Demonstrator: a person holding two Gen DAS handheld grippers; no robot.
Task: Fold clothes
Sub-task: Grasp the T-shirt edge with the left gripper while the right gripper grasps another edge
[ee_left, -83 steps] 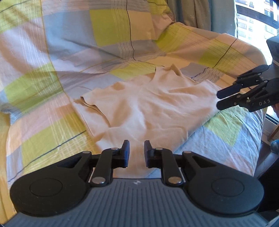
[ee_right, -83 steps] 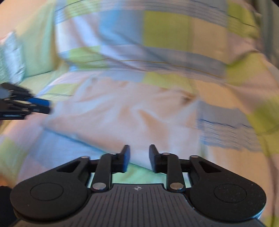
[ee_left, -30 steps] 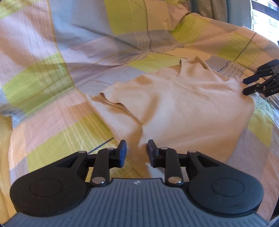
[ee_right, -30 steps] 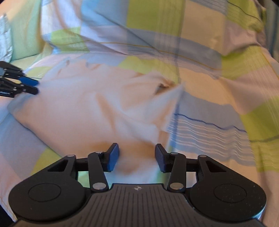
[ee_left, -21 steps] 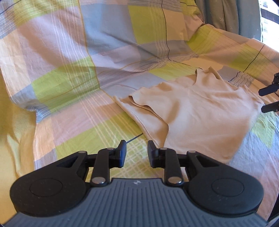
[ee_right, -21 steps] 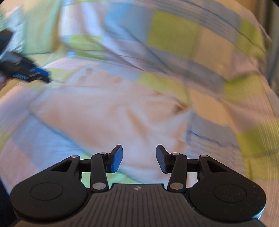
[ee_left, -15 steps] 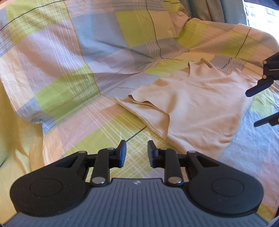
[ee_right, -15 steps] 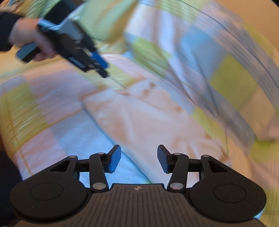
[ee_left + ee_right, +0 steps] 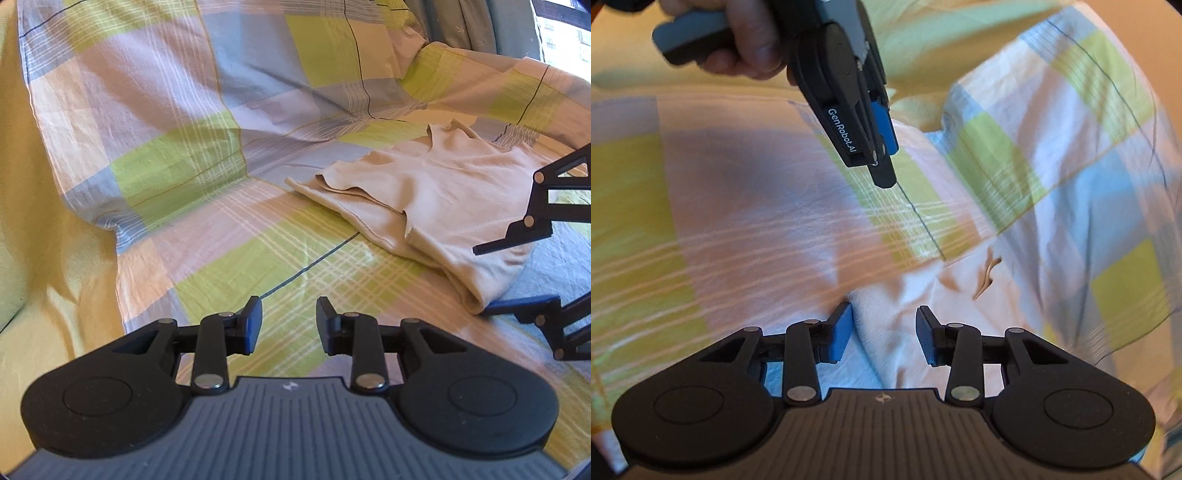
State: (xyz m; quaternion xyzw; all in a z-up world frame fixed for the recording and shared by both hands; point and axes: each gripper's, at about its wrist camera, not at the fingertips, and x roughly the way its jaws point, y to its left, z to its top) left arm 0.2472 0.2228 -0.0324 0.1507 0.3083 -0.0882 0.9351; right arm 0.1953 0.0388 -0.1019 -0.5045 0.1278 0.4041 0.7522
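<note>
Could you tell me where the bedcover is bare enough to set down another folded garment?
The checked bedcover lies bare in front of the left gripper, left of the beige top. It is crowded at that top's near end, where the right gripper is closing around it.

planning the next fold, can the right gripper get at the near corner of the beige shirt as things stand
Probably yes: the right gripper is closing with the beige shirt corner already between its fingers, nothing blocking; the left gripper sits clear over the checked sheet.

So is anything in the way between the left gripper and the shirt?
Nothing visible. Only bare checked sheet lies between the left gripper and the beige shirt. The right gripper is already at the shirt's near corner, jaws closing around the cloth.
</note>
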